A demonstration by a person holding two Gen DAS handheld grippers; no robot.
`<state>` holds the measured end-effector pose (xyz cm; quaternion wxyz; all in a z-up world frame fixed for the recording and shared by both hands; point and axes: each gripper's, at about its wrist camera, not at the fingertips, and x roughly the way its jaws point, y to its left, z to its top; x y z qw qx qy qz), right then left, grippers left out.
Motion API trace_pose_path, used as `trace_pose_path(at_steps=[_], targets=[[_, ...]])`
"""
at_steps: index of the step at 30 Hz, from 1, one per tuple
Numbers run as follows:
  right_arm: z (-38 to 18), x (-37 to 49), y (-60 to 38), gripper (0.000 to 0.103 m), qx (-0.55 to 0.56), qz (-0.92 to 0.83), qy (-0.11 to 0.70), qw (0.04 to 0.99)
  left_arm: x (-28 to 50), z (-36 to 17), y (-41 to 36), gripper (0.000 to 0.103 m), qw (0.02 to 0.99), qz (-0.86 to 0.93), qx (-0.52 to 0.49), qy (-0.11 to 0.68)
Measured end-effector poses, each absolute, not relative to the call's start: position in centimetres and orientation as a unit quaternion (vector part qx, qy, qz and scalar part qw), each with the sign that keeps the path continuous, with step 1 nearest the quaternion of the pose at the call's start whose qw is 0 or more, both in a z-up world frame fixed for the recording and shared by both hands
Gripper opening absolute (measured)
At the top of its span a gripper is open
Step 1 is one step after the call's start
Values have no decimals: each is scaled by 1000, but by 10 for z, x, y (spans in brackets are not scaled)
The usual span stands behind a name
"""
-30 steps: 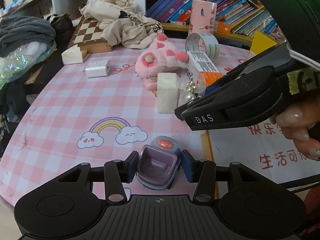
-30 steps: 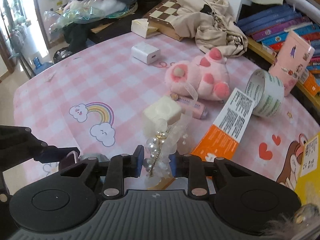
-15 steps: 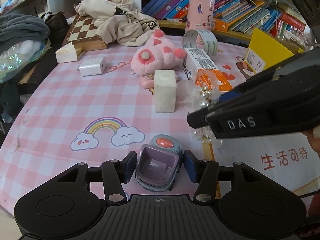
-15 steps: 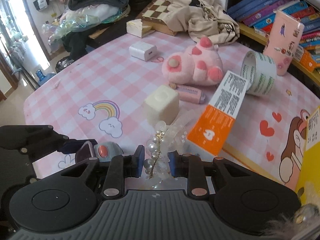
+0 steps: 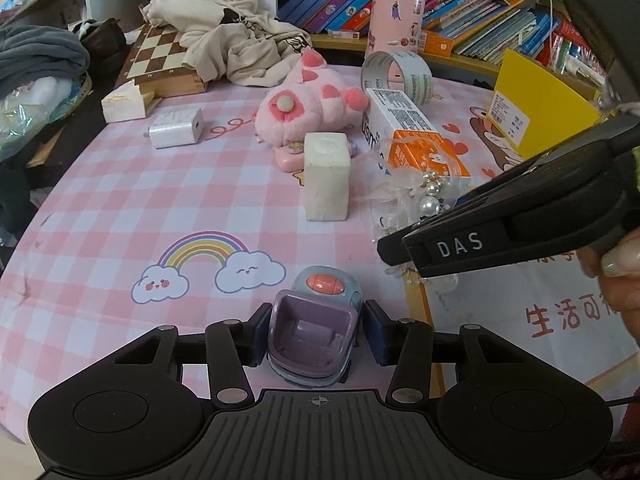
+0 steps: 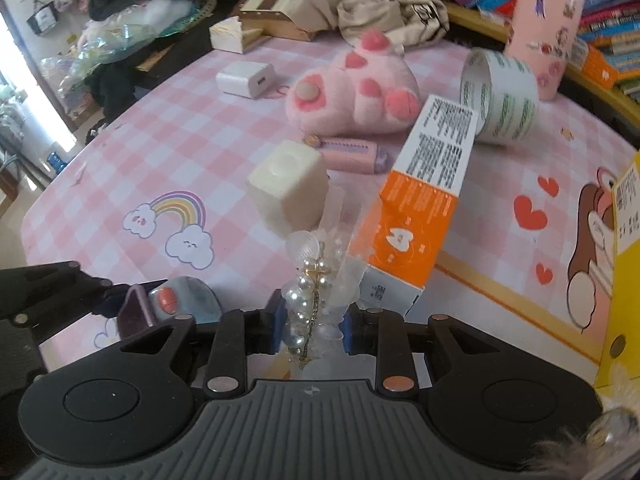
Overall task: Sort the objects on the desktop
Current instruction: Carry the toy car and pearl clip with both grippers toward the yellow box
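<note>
**Two grips on small, awkward things**

The left gripper (image 5: 316, 334) has its jaws either side of the toy car (image 5: 316, 332), which sits on the pink checked cloth (image 5: 120, 208) just below the rainbow print (image 5: 202, 246). The jaws are closing; the left pad looks to be against the car's side, while a sliver of gap may remain at the right pad, though the fisheye makes this hard to judge. The car has a rounded, glossy shell and wheels, so a squeeze that lands off-centre could roll it forward or pop it out from between the pads.

The right gripper (image 6: 312, 326) is clamped together on the pearl ornament (image 6: 306, 300), a string of pearls in clear crinkly wrap held up off the cloth near the orange box (image 6: 416, 208). The risk here is the grip itself: the pads bear on loose film and round beads, not a solid body, so the piece may slip through or swing as the hand turns. It hangs close to the white block (image 6: 288, 188) and the box, and a careless sweep could knock either.

The two tools also work near each other; in the left view the right gripper's arm crosses just above the car, so a lift by the left hand could bump it.
</note>
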<state>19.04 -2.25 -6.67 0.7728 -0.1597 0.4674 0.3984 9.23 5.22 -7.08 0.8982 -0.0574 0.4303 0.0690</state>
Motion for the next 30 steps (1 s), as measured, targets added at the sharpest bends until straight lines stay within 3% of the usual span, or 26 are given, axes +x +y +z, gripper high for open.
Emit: trace_pose_path(at_steps=[30], targets=[[-39, 163, -33, 23, -175, 389, 436, 792, 65, -42, 75, 43, 910, 69, -151, 381]])
